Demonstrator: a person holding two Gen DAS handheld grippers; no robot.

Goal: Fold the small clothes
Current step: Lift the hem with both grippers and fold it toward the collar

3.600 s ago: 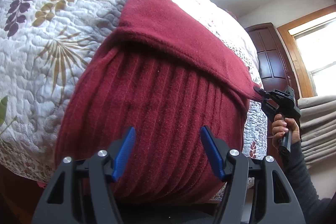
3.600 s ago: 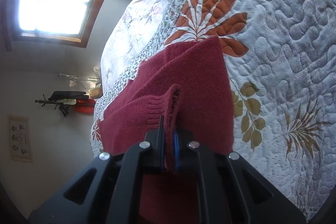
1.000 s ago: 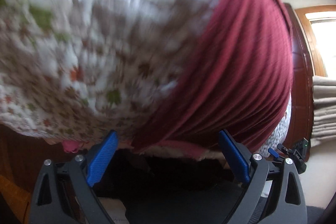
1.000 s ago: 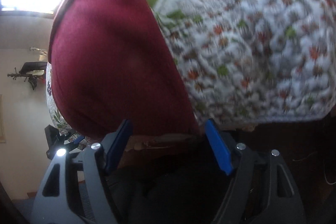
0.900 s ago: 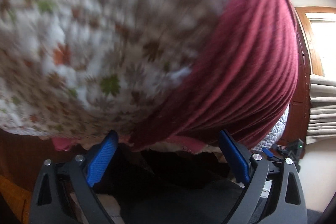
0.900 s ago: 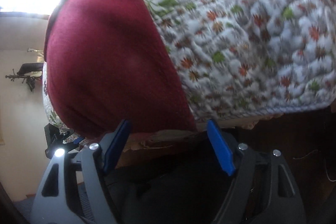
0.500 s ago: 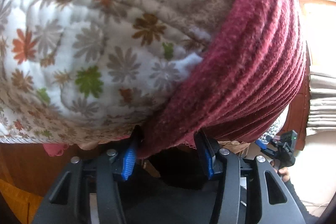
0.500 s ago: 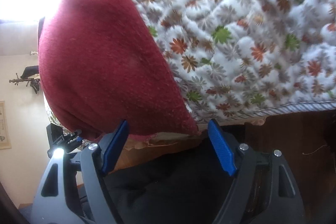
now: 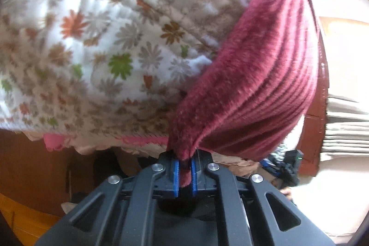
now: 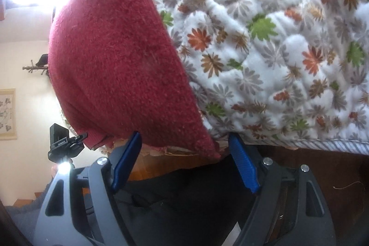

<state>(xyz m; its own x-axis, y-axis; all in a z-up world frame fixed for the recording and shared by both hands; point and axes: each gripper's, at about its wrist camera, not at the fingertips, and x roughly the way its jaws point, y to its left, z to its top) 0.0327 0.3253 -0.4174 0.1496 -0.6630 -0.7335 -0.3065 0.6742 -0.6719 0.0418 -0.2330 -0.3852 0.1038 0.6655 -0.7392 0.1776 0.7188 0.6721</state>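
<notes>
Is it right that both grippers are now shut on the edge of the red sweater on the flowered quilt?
Not quite. Only the left gripper is shut on the red sweater, as the left wrist view shows. In the right wrist view the right gripper is open, its jaws spread around the sweater's corner without pinching it. The sweater does lie on the flowered quilt.

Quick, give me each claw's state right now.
Left claw: shut on the red garment.
Right claw: open, holding nothing, at the garment's hanging edge.
</notes>
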